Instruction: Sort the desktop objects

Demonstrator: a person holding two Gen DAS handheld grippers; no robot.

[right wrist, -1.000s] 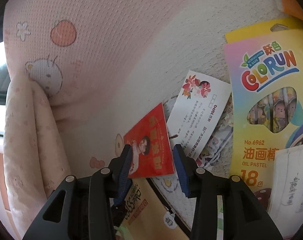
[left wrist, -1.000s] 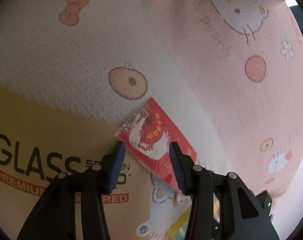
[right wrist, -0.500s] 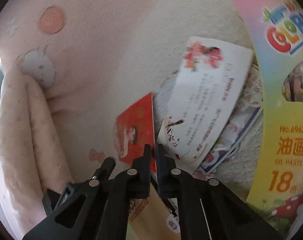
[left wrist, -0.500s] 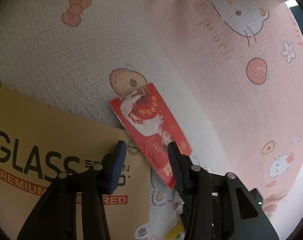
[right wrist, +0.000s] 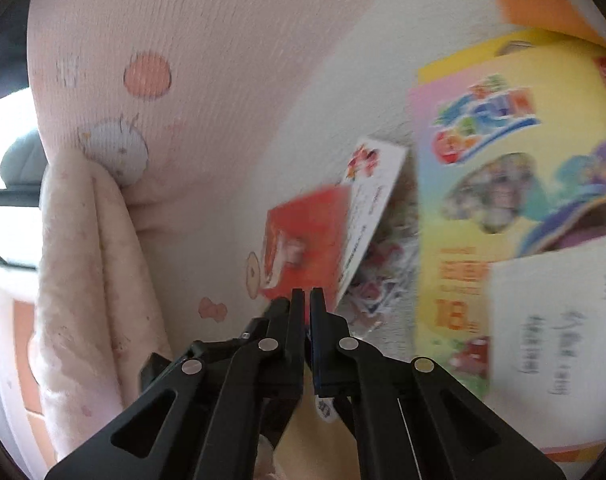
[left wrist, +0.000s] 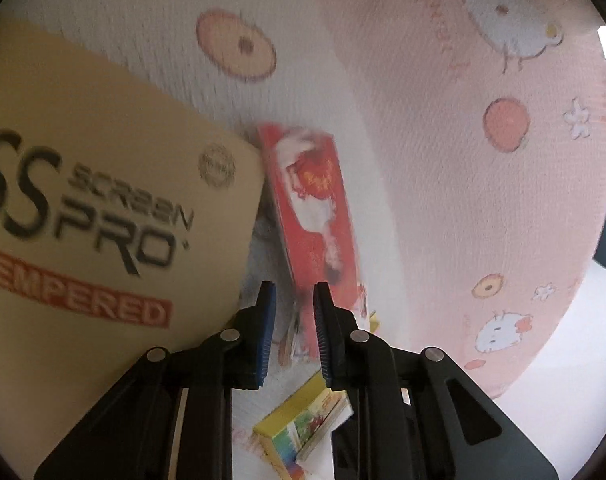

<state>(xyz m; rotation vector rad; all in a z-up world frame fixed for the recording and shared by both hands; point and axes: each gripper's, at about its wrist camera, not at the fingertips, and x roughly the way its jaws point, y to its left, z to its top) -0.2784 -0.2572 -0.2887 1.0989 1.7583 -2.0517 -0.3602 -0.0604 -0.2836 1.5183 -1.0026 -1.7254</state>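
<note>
Right wrist view: the red card (right wrist: 303, 240) is pinched at its lower edge by the right gripper (right wrist: 307, 300) (jaws nearly closed), beside the white card (right wrist: 373, 200). Lifting clear is judged next; left gripper (left wrist: 293, 304) jaws stand narrowly apart around it.

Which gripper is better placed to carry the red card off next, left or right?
Right, probably. The right gripper looks clamped on the red card at its near edge, while the left gripper is open, straddling it without gripping.
</note>
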